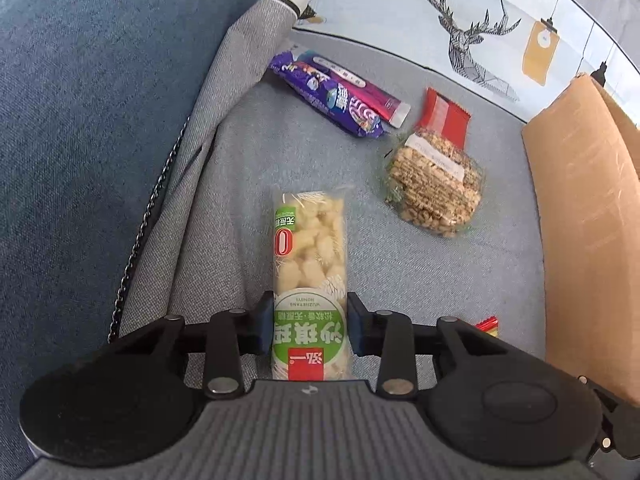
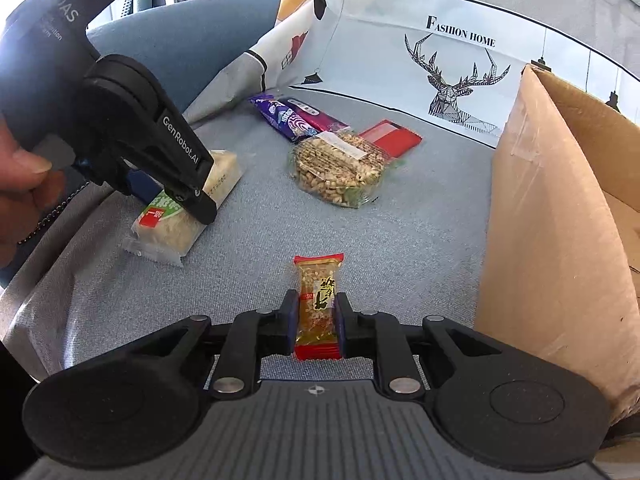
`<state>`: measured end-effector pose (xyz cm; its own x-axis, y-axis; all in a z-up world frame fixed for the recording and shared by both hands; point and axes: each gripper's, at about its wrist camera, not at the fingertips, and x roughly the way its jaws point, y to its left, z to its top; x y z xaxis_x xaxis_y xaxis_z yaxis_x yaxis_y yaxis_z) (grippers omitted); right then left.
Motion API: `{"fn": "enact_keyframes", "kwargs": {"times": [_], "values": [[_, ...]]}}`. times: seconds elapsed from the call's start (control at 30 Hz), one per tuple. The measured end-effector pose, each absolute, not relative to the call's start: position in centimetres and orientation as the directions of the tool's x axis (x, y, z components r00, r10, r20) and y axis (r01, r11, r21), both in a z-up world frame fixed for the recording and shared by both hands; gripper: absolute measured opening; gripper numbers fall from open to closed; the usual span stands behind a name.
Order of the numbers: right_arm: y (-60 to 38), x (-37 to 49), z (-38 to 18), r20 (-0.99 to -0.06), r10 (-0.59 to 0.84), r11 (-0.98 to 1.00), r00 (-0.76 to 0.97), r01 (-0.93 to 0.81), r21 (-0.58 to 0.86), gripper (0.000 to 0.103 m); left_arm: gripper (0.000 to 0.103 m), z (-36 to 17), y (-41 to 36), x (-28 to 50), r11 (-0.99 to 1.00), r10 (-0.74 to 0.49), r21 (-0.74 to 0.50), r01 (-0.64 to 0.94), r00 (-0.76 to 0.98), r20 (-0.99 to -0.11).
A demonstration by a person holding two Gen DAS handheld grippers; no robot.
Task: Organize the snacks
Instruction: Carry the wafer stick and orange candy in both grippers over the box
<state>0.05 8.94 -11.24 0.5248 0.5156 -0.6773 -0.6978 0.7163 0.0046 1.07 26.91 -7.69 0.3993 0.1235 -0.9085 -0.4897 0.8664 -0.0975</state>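
At the left edge of the grey sofa seat (image 2: 400, 232), beside the blue cushion (image 1: 80, 120), the left tool (image 1: 311, 328) pinches the near end of a long pale rice-crisp bar (image 1: 310, 248) that lies on the fabric. Toward the back, two purple packets (image 1: 340, 100) lie touching; right of them a clear peanut-brittle pack (image 1: 434, 184) overlaps a red wrapper (image 1: 444, 114). Nearer the front edge, the right tool (image 2: 317, 320) is pressed onto a small peanut candy bar (image 2: 319, 300). At the right edge stands an open cardboard box (image 2: 552, 220). Both snacks look freshly grasped, so the pick-up step is in hand; next, probably, each gets lifted clear and carried rightward over the box's rim before release.
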Motion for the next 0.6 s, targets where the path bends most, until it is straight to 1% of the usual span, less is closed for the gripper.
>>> {"fn": "enact_keyframes", "kwargs": {"times": [0.4, 0.6], "values": [[8.5, -0.2, -10.5, -0.646, 0.534, 0.719, 0.545, -0.695, 0.008, 0.019, 0.04, -6.3, 26.8, 0.8, 0.867, 0.149, -0.116, -0.484, 0.476, -0.867], [8.0, -0.6, -9.4, -0.599, 0.568, 0.714, 0.565, -0.7, 0.017, 0.019, 0.04, -5.7, 26.5, 0.9, 0.872, 0.166, -0.11, -0.477, 0.5, -0.85]]}}
